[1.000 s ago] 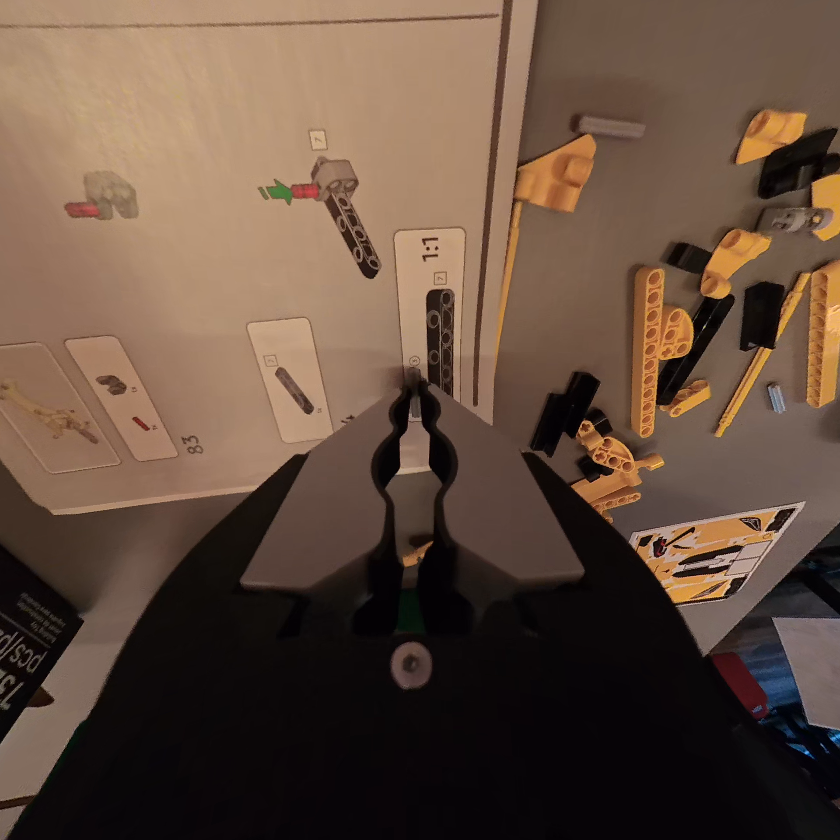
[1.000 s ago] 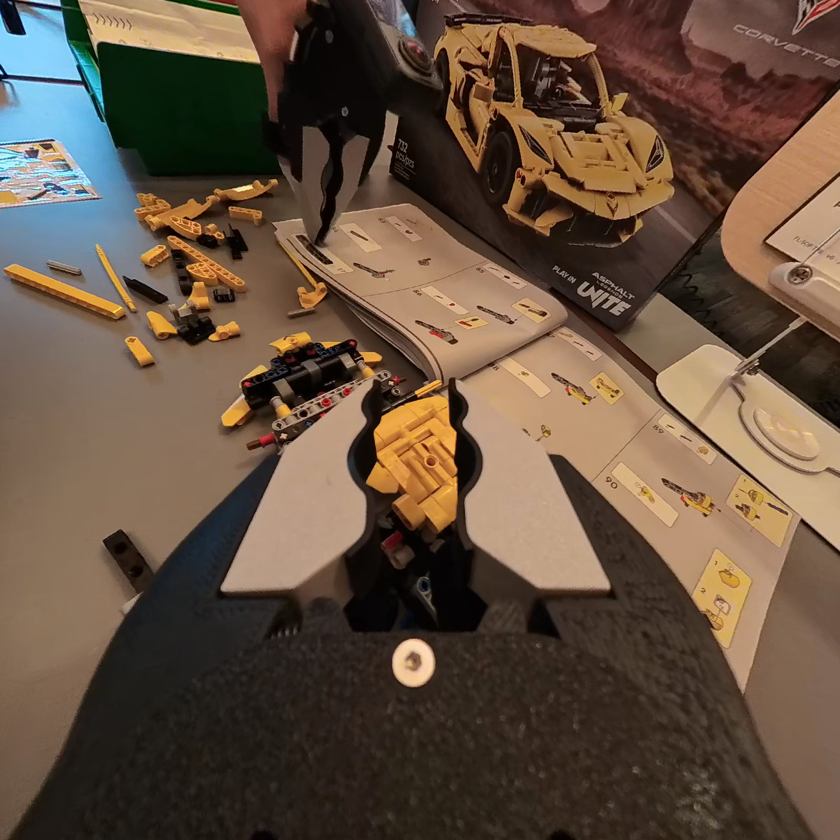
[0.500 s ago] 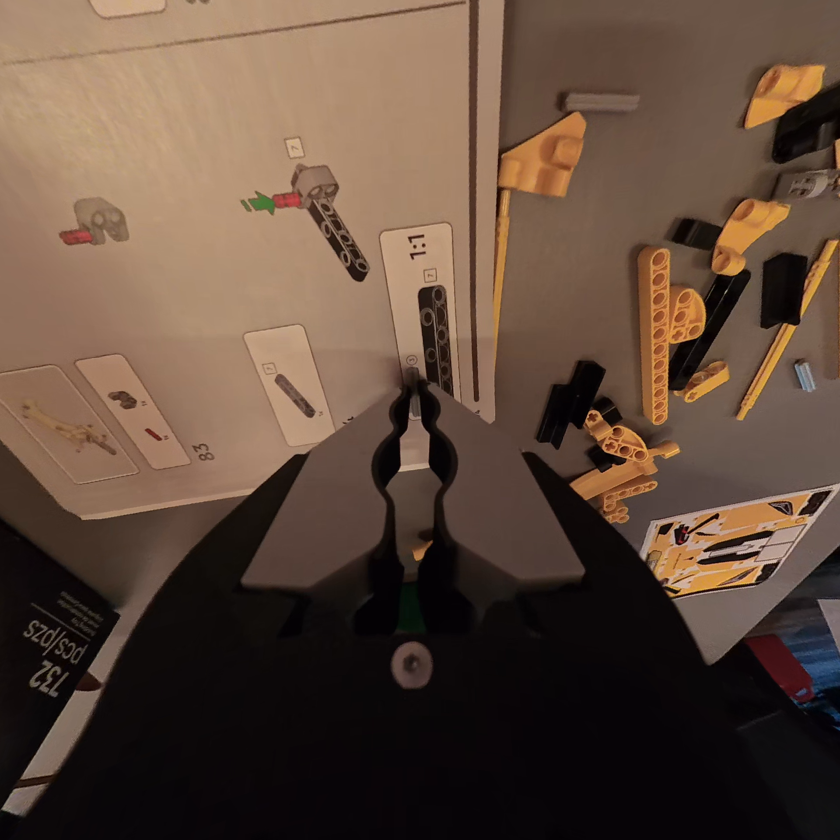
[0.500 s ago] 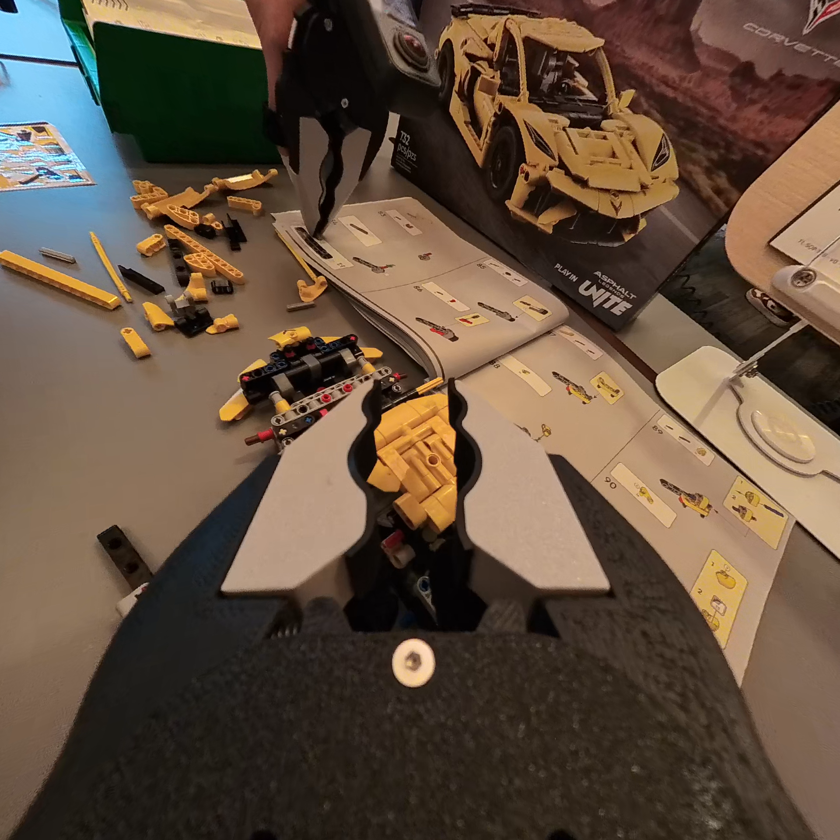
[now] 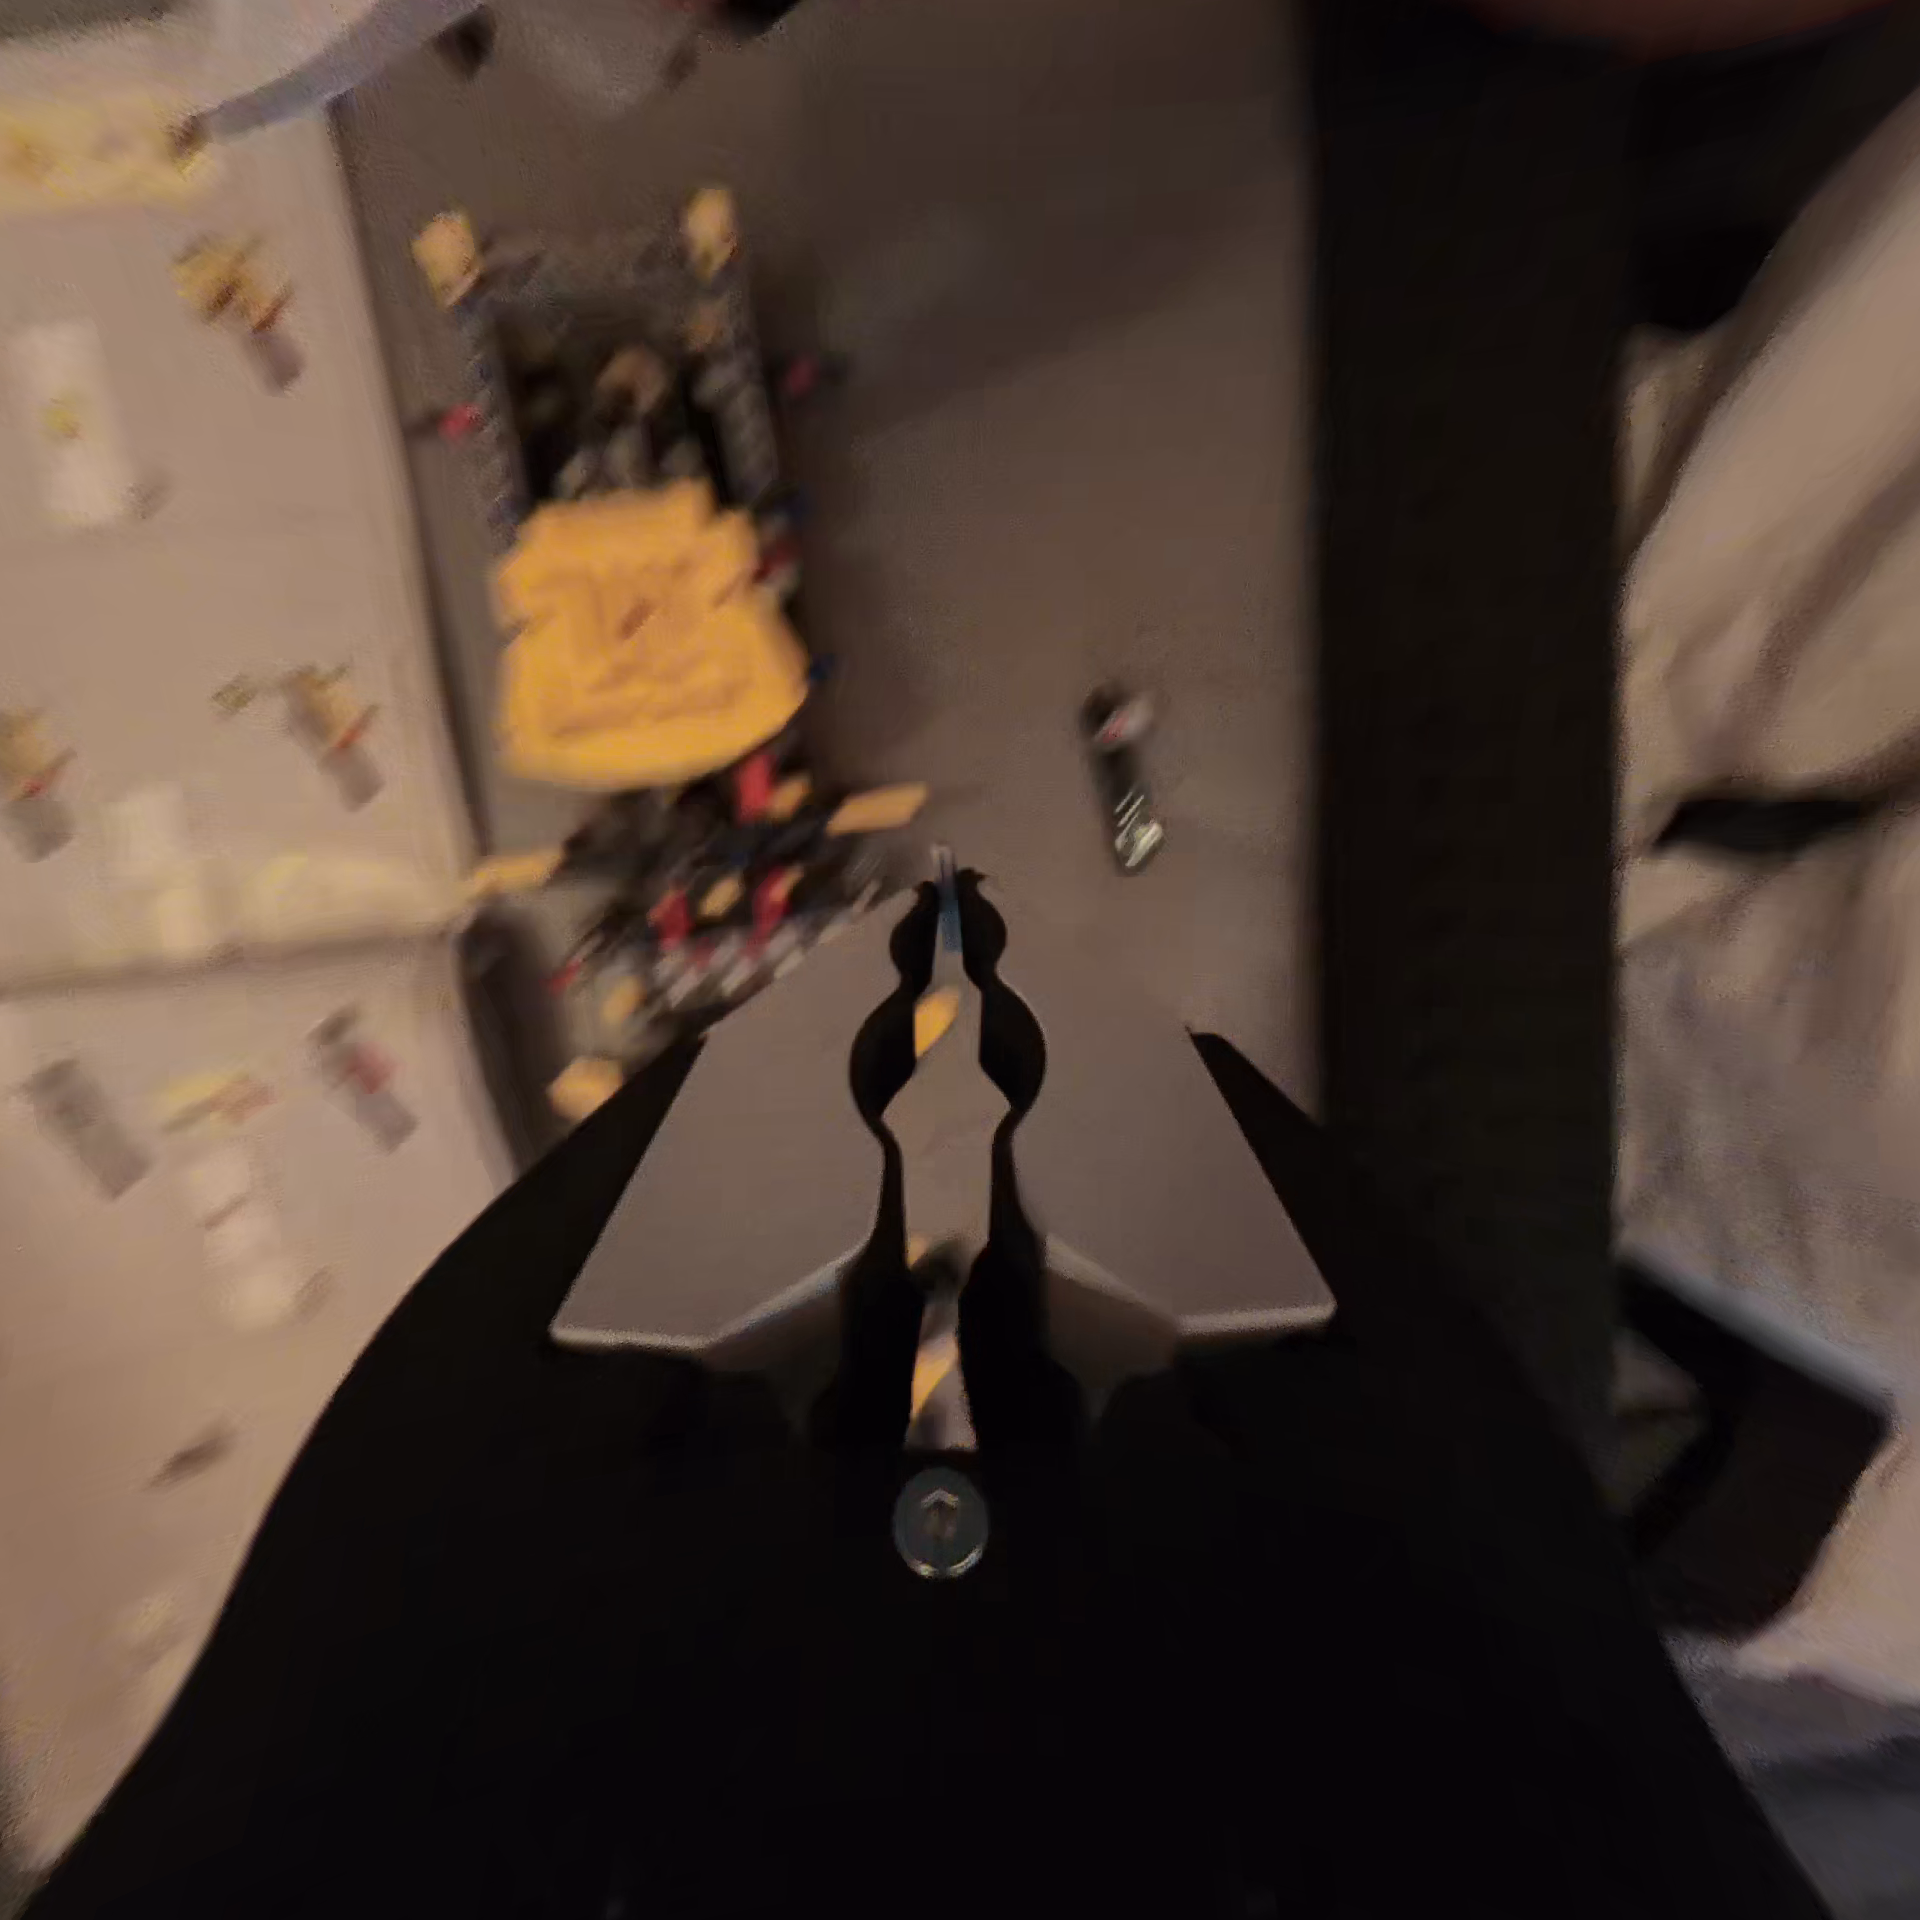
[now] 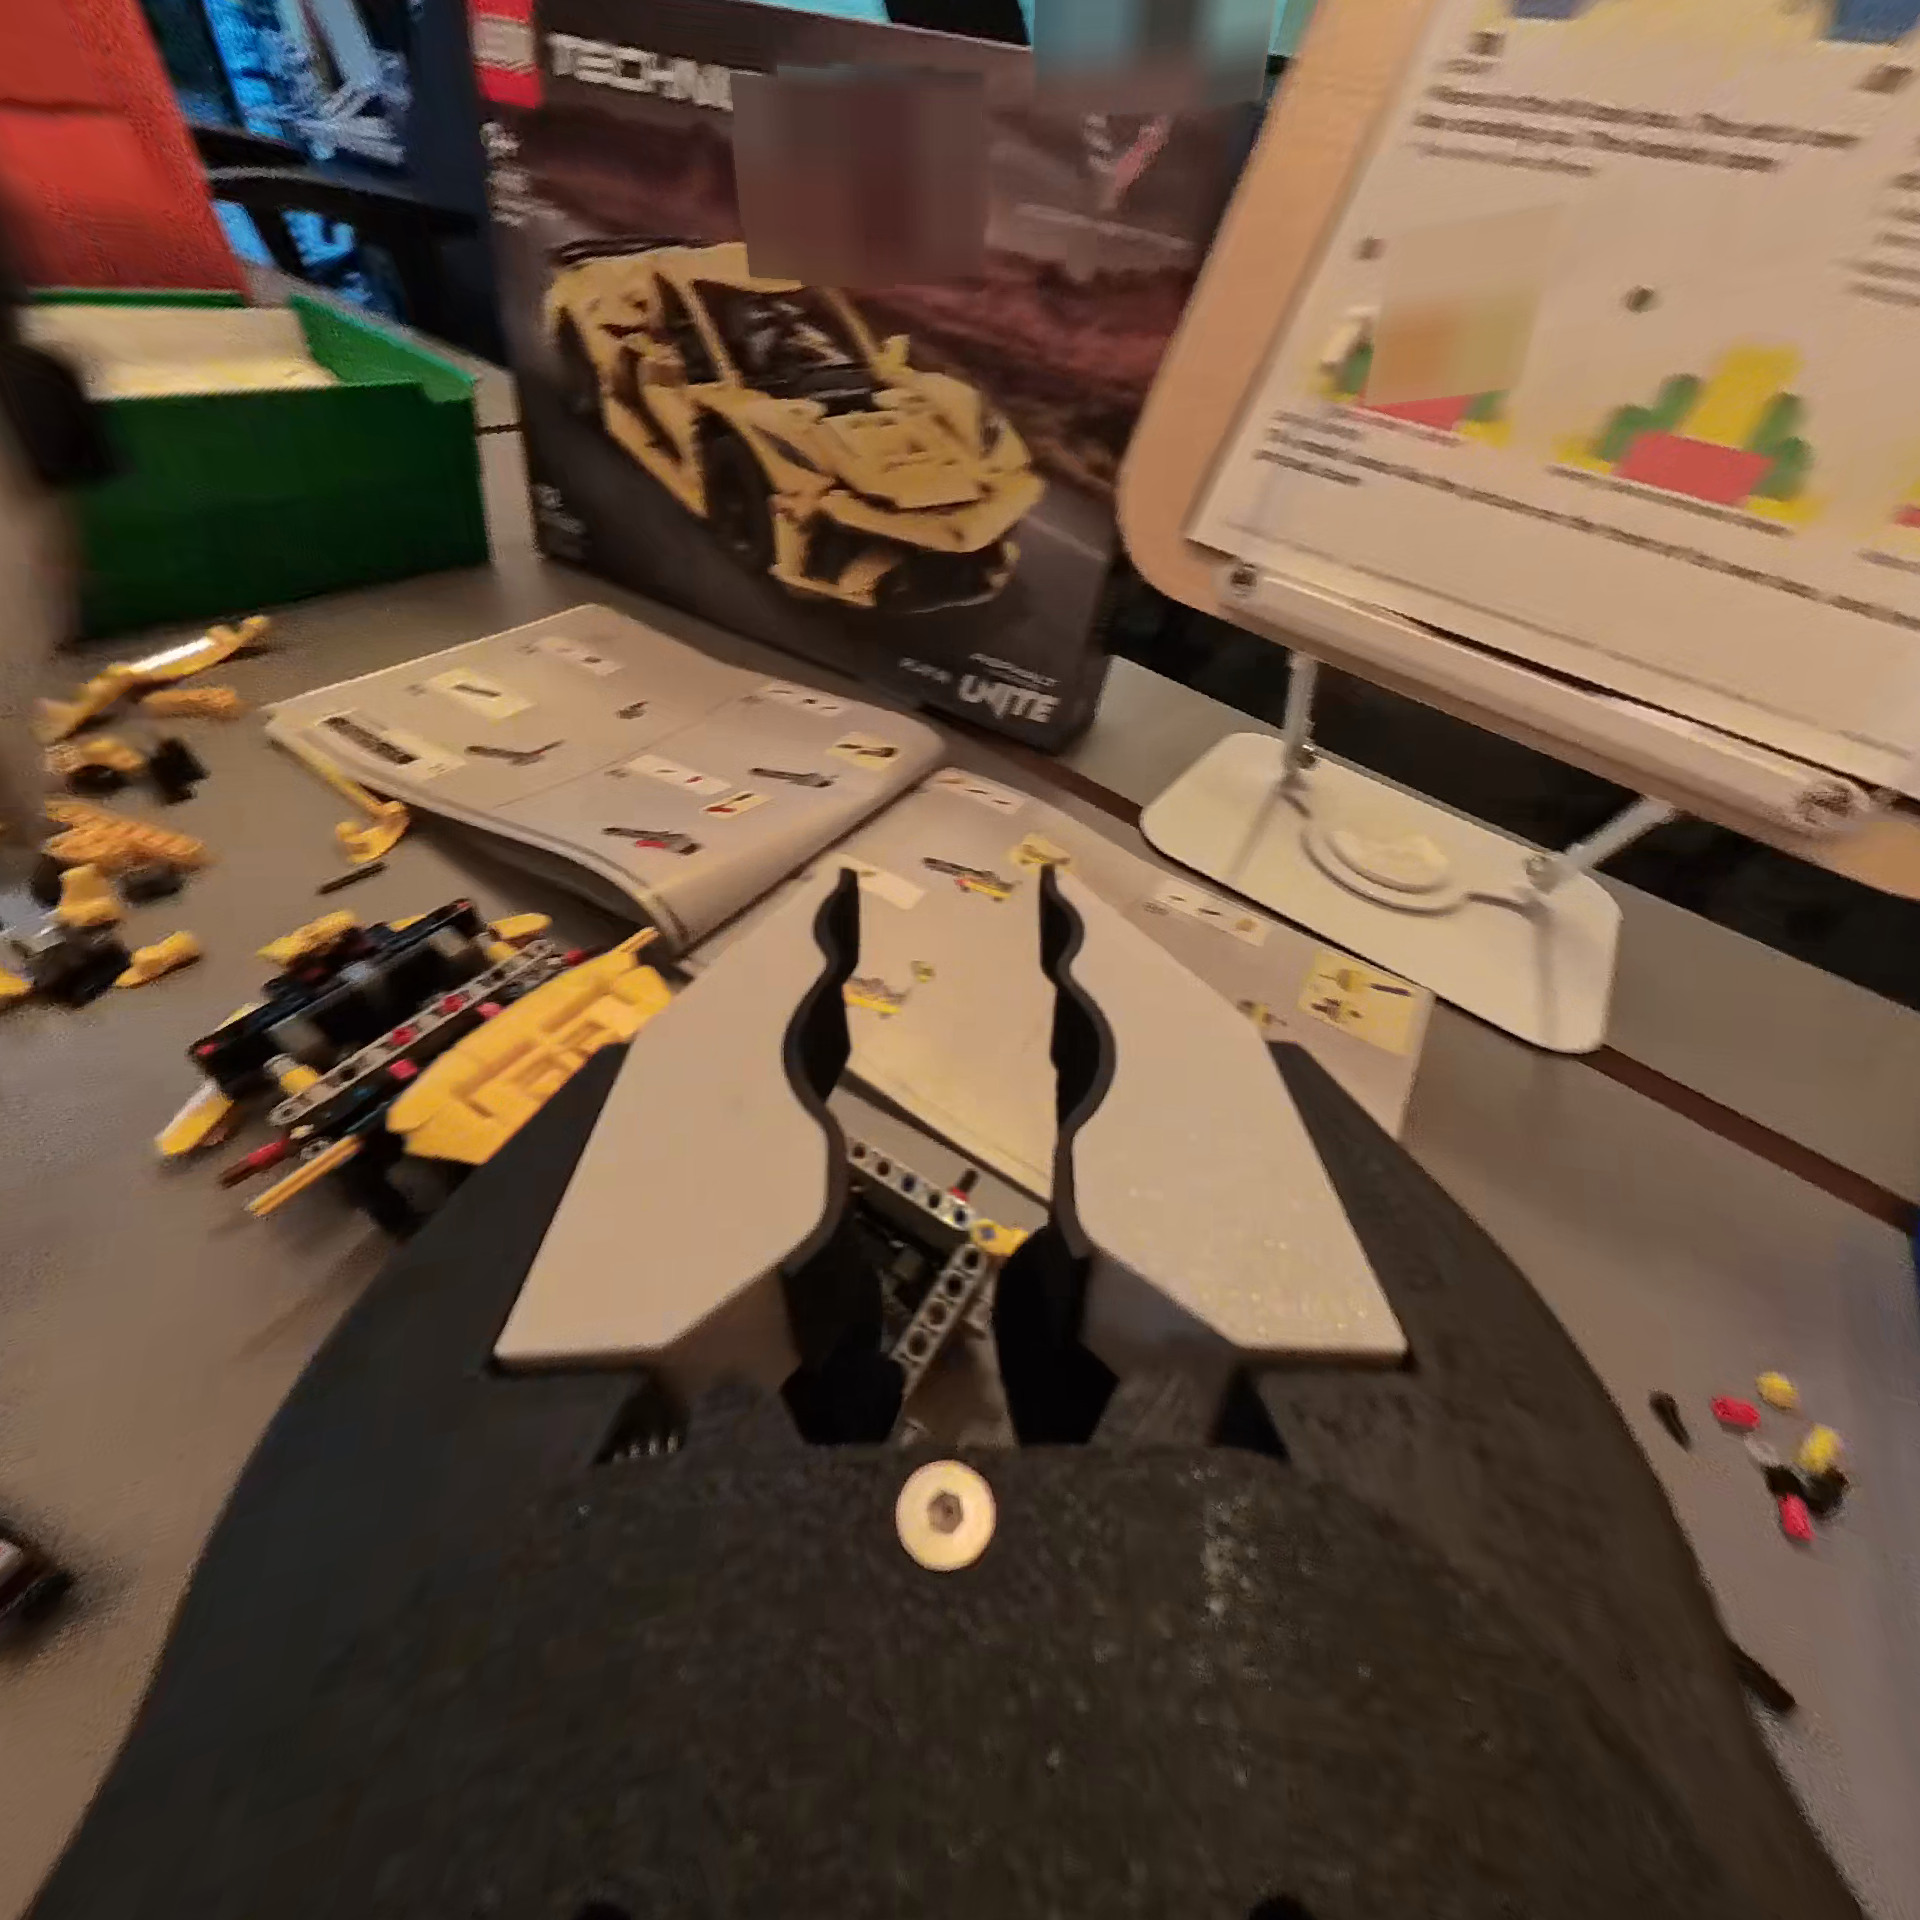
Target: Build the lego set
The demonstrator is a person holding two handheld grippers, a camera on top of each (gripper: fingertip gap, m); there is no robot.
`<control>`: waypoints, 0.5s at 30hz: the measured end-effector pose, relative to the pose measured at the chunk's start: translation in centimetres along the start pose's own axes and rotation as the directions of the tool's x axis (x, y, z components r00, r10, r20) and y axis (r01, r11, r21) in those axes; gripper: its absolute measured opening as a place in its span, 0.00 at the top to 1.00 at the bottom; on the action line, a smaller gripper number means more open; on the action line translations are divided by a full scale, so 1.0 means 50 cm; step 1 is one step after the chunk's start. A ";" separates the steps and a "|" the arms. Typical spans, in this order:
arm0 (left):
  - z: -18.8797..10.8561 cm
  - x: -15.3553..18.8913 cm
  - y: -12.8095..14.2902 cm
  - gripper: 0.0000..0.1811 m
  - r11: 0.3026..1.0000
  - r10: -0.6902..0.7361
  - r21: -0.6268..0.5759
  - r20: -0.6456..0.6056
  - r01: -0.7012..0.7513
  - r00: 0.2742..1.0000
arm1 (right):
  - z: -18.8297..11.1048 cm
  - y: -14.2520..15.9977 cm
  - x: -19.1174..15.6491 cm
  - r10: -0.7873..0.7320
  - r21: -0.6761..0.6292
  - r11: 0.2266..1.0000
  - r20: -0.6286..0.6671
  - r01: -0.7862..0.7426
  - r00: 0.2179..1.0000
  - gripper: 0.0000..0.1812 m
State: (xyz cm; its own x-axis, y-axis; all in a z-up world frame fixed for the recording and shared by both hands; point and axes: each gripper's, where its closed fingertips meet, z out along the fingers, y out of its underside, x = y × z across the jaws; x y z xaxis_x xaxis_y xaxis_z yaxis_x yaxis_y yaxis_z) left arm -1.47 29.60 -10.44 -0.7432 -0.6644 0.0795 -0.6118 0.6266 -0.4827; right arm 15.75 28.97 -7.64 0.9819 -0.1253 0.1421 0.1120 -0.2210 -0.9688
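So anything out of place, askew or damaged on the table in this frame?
Nothing looks damaged or spilled. The half-built yellow car sits tilted beside the open instruction booklet, loose pieces scattered at the left and a few small pins at the right: normal mid-build clutter. The left wrist view is too motion-blurred to judge.

Left gripper (image 5: 948, 883) jaws pinched nearly together, right gripper (image 6: 948, 894) jaws parted

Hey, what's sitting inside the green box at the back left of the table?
In the right wrist view, the open green box holds something flat and pale, cream-white, filling most of its top. The picture is too blurred to tell what it is, and the box walls hide anything beneath it.
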 end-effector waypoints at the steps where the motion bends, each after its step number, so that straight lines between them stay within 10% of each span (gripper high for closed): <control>1: 0.042 0.039 -0.034 0.98 1.000 -0.028 0.009 -0.023 0.028 0.999 | -0.004 0.001 0.018 0.019 0.004 1.000 -0.026 -0.019 0.999 0.80; 7: 0.235 0.058 -0.085 0.98 0.995 -0.042 -0.094 0.006 0.042 0.999 | -0.032 -0.018 0.063 0.073 0.065 0.996 -0.074 -0.068 0.995 0.81; 15: 0.292 0.054 -0.080 0.98 0.988 -0.057 -0.142 -0.028 0.053 0.998 | -0.029 -0.014 0.056 0.071 0.048 0.996 -0.055 -0.068 0.996 0.81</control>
State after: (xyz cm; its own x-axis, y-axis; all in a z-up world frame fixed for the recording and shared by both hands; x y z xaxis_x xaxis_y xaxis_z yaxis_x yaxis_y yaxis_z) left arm 2.92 19.37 -21.04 -0.7142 -0.6874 0.1318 -0.6825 0.6423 -0.3486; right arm 18.20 27.39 -6.29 0.9774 -0.1942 0.0839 0.0518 -0.1650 -0.9849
